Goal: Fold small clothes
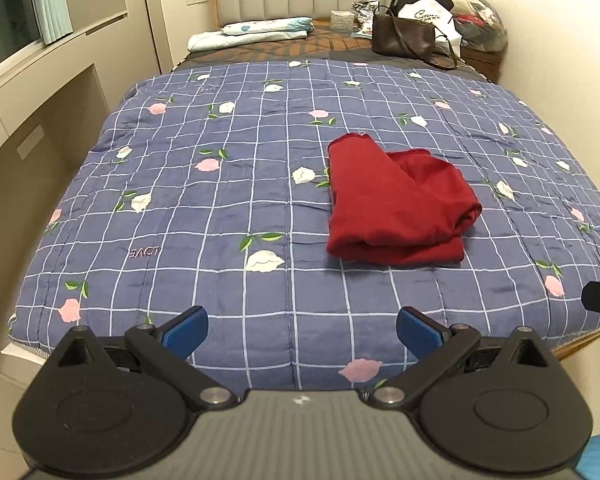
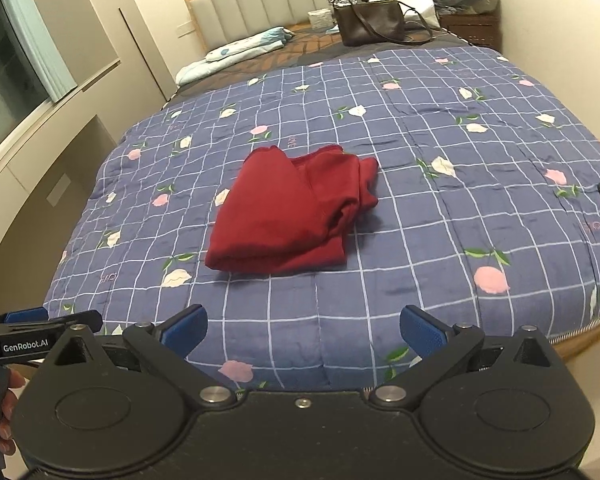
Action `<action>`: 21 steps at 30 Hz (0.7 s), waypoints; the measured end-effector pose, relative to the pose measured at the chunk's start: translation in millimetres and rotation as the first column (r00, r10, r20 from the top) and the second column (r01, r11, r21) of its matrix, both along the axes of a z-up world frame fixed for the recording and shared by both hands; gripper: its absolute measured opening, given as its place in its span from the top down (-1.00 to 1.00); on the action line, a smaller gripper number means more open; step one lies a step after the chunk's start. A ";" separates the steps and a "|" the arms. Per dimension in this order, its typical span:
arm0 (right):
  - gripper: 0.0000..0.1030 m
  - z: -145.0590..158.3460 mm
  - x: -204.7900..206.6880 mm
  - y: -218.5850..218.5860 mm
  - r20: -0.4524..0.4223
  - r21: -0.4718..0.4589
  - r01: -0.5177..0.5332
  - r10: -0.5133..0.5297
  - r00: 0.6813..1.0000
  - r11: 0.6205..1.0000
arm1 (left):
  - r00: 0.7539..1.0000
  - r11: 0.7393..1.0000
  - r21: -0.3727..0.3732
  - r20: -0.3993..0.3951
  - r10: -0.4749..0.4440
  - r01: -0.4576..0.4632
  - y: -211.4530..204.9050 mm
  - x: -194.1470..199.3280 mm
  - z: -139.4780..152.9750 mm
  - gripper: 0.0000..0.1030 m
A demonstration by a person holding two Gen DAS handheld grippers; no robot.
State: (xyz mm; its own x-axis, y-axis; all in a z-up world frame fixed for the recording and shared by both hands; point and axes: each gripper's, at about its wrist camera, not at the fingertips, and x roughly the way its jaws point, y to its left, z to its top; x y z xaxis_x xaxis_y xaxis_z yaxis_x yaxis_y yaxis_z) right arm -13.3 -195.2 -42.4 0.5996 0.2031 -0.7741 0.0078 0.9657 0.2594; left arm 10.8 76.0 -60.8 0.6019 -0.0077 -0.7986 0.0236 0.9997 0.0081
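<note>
The red garment (image 1: 396, 204) (image 2: 292, 212) is lying folded on the blue checked quilt (image 1: 220, 208) (image 2: 440, 220), well short of the brown handbag (image 1: 404, 34) (image 2: 370, 24). Left gripper (image 1: 302, 330) and right gripper (image 2: 303, 330) are hovering near the quilt's front edge, jaws spread wide, gripping nothing

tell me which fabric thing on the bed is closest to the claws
The folded red garment mid-quilt. The pale folded bedding and dark brown handbag sit far back by the headboard.

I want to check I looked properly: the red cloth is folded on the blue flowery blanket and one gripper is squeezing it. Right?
Not quite. Neither gripper touches the red cloth: the left gripper and right gripper are both open, as each wrist view shows. It does lie folded on the blanket.
</note>
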 end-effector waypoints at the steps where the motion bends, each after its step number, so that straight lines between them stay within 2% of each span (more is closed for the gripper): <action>1: -0.99 0.5 -1.9 1.5 0.000 -0.001 0.004 -0.004 1.000 1.000 | 1.000 1.000 -0.002 0.000 -0.004 0.004 1.4 -0.9 -0.2 -0.99; 21: -0.99 5.0 -9.6 7.8 0.006 -0.016 0.026 -0.026 1.000 1.000 | 1.000 0.999 -0.016 0.010 -0.028 0.028 7.8 -2.1 1.1 -0.99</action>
State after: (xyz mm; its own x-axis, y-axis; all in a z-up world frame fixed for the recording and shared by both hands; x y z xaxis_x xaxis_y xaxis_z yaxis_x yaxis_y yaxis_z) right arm -22.9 -187.5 -37.5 0.6091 0.1753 -0.7735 0.0314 0.9692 0.2444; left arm 8.7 83.8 -59.7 0.6093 -0.0378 -0.7920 0.0514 0.9986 -0.0081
